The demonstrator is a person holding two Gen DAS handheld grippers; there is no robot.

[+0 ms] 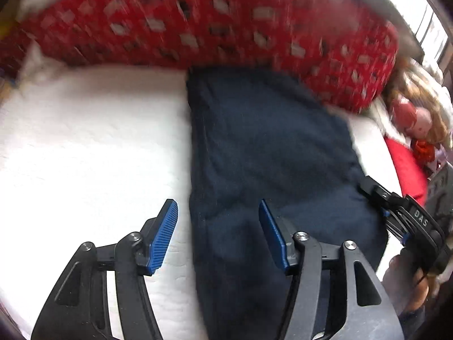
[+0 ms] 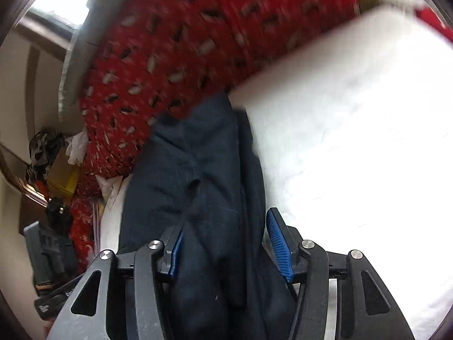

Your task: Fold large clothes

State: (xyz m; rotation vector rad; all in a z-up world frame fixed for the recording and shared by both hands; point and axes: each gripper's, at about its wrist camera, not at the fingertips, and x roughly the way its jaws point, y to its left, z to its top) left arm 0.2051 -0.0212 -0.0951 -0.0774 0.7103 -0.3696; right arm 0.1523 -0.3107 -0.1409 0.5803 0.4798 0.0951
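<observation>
Two sets of tongs are seen spread. Between the left gripper's [image 1: 218, 235] blue pads, the near left edge of the dark navy garment [image 1: 271, 153] is straddled, unpinched. Folded cloth is flanked loosely by the right gripper [image 2: 226, 246]. The garment lies on a white bed [image 1: 85, 141], against a red patterned blanket [image 1: 226, 22] beyond.
</observation>
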